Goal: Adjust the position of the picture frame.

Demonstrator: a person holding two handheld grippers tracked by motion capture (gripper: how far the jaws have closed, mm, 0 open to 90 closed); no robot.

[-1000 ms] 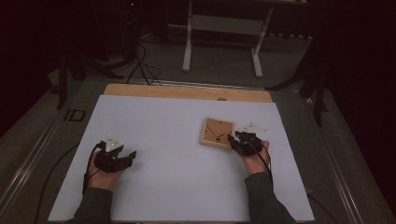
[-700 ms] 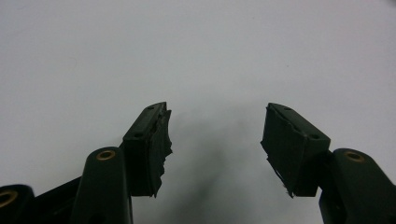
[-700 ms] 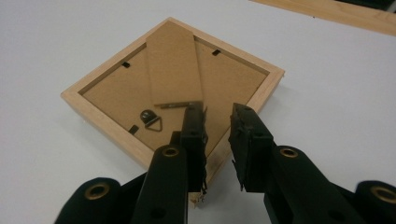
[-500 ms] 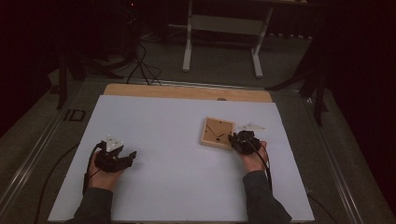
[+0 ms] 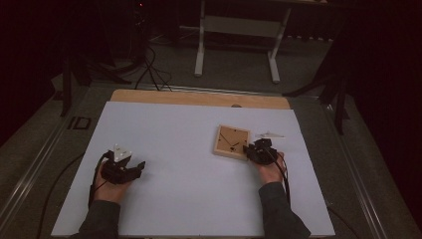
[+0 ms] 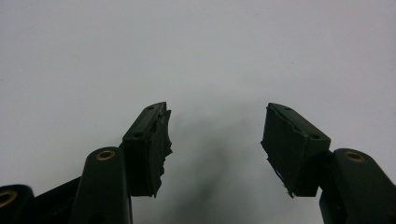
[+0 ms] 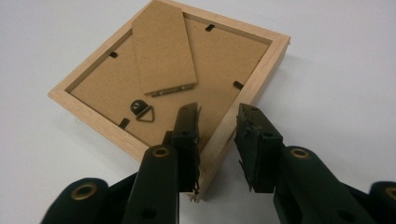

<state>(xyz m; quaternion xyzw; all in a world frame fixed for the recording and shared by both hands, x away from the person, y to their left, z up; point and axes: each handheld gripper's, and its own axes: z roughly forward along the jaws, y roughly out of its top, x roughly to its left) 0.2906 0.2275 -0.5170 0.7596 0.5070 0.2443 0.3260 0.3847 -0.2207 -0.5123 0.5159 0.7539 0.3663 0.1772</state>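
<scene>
Right tool (image 7: pixel 217 140) had just narrowed its jaws astride the frame (image 7: pixel 154 74) rail, not yet pinching; we judged grasp imminent. Left tool (image 6: pixel 215 140) stayed open, empty.

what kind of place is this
Probably a lab or recording workspace: a white-covered table, cables on the dark floor, and a metal stand behind it.

White table cover (image 5: pixel 199 149), small pale flat object (image 5: pixel 269 134), metal stand (image 5: pixel 239 30) beyond.
</scene>
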